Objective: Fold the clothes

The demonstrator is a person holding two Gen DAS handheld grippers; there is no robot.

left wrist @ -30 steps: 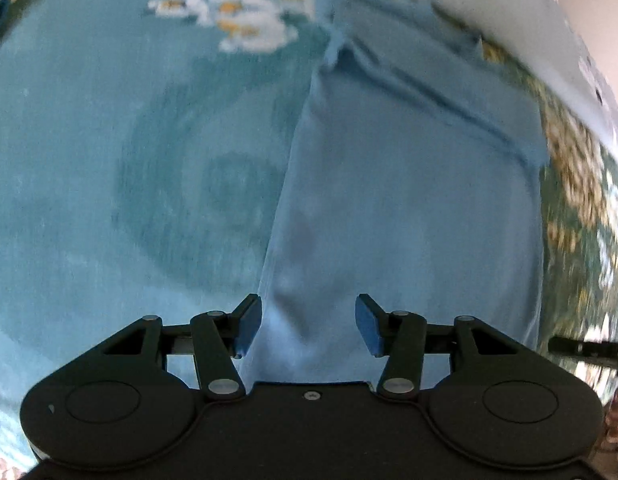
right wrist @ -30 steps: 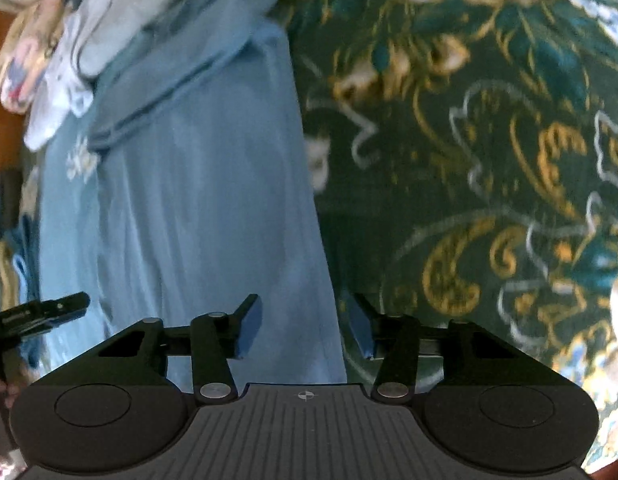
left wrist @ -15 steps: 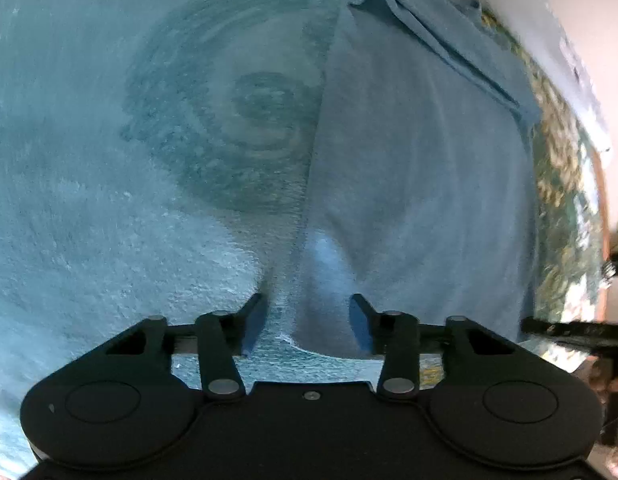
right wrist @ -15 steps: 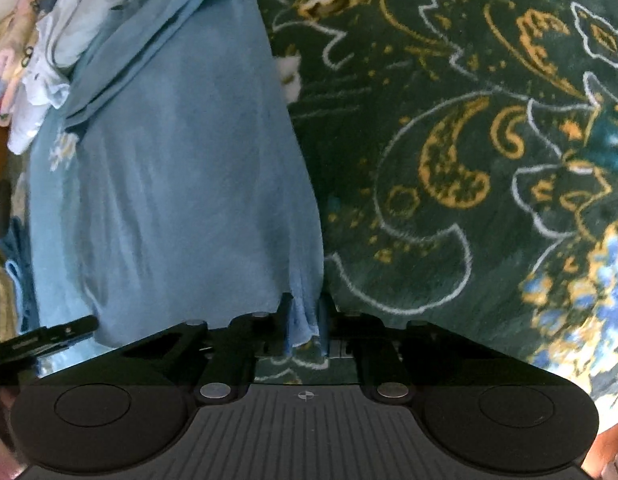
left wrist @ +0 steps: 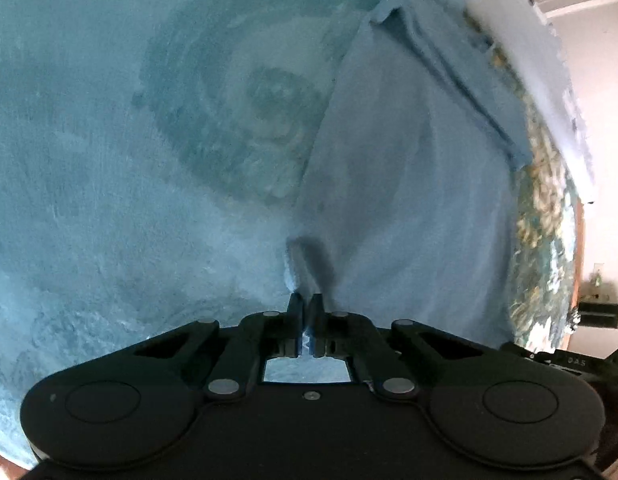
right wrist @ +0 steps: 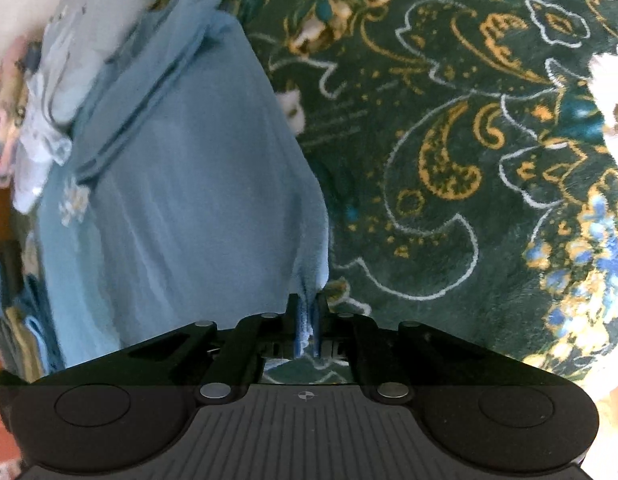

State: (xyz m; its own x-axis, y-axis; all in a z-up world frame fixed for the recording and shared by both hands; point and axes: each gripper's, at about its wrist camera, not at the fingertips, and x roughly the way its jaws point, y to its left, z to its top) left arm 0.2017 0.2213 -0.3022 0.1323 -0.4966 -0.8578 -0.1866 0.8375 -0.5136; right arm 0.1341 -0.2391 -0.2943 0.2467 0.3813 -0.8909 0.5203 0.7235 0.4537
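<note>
We see the light blue cloth garment lying on the patterned teal carpet, right of frame centre.

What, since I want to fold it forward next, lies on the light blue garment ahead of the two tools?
Nothing visible does. The left tool and right tool each pinch a near corner of the light blue cloth garment; its flat surface beyond them looks bare up to the bunched far end.
</note>
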